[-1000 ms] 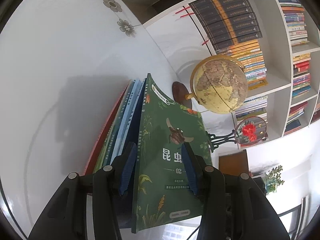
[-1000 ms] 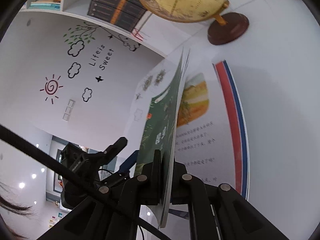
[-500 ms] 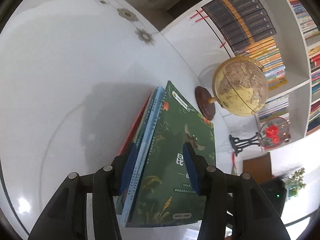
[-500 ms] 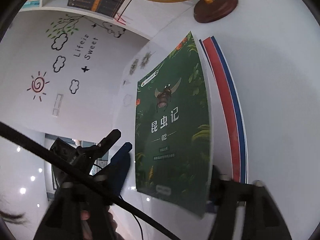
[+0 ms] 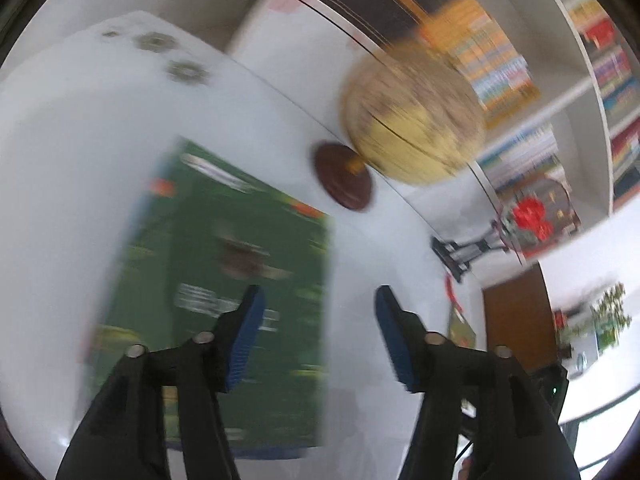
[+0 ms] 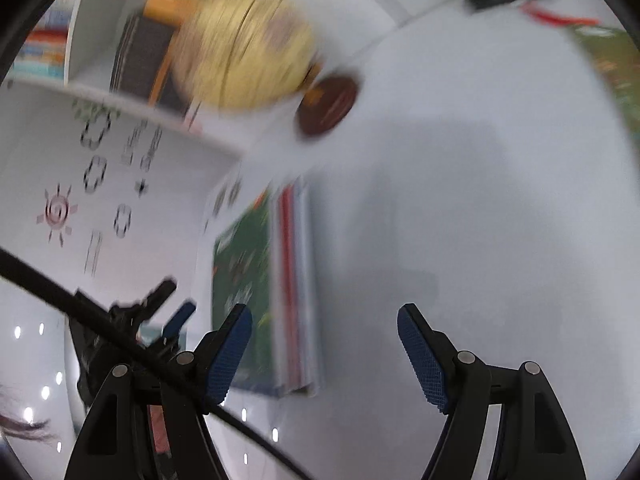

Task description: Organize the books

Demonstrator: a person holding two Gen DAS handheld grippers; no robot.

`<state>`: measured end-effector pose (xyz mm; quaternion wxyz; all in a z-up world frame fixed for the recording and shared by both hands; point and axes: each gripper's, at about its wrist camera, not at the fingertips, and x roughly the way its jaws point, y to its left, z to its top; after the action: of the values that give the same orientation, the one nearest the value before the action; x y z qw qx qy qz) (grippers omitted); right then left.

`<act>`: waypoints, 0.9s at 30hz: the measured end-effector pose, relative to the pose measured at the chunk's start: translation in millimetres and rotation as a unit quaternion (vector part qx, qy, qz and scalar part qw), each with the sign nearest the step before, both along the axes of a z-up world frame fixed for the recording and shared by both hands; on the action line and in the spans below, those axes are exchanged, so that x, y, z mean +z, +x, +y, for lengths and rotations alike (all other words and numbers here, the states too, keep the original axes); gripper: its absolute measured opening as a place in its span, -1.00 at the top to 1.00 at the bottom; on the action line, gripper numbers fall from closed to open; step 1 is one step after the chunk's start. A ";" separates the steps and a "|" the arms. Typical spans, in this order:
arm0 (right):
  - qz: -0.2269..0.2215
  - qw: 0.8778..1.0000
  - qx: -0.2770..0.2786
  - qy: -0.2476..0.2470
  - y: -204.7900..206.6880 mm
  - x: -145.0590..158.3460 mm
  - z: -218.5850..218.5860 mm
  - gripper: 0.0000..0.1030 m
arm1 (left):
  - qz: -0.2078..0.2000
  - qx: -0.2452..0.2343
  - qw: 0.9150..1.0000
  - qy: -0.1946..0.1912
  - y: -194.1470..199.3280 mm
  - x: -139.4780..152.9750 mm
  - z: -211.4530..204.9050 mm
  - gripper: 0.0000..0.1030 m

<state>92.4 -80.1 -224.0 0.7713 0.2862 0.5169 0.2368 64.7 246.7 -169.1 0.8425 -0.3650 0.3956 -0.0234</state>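
Both grippers hang above the white table (image 5: 80, 160) with nothing between them, left gripper (image 5: 318, 332) spreading, right gripper (image 6: 324, 356) wide apart, beside the stacked books (image 6: 276, 292).

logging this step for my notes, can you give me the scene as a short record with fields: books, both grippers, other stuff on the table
books: stack lying flat on the white table, green book on top
left gripper: jaws opening, nothing between the fingers, book stack behind its left finger
right gripper: open, empty, over bare table beside the stack
other items: globe on a brown base, small black stand with a red ornament
background: bookshelf full of books
image quality: both views motion-blurred
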 end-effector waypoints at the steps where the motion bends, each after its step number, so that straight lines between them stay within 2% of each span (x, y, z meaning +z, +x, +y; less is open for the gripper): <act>1: -0.009 1.000 -0.017 0.000 1.8 2.9 -18.0 -0.44 | -0.004 -0.009 1.000 0.000 6.5 0.1 -12.9 -0.22; 5: -0.033 0.996 -0.074 -0.036 9.6 12.9 -85.8 -0.45 | -0.004 -0.066 0.998 -0.002 38.0 -2.2 -76.2 -0.22; 9: -0.052 0.989 -0.111 -0.085 11.8 17.2 -138.0 -0.45 | 0.007 -0.127 0.992 0.005 71.6 -11.7 -145.4 -0.22; 15: -0.082 0.970 -0.141 -0.180 22.0 14.1 -200.0 -0.45 | 0.023 -0.212 0.977 0.027 108.1 -30.6 -242.8 -0.22; 18: -0.093 0.962 -0.147 -0.210 24.8 3.9 -227.7 -0.45 | 0.029 -0.258 0.964 0.054 119.8 -42.0 -290.9 -0.22; 22: -0.104 0.956 -0.168 -0.218 27.3 -5.9 -251.8 -0.45 | 0.031 -0.298 0.952 0.066 131.3 -55.4 -333.2 -0.22; 27: -0.100 0.954 -0.186 -0.215 33.1 -20.6 -278.2 -0.45 | 0.042 -0.313 0.947 0.066 145.4 -68.9 -360.5 -0.22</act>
<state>125.5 -358.3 -244.5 0.8925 0.1795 0.4138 -0.0002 210.1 -113.8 -238.0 0.7976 -0.1670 0.5255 -0.2443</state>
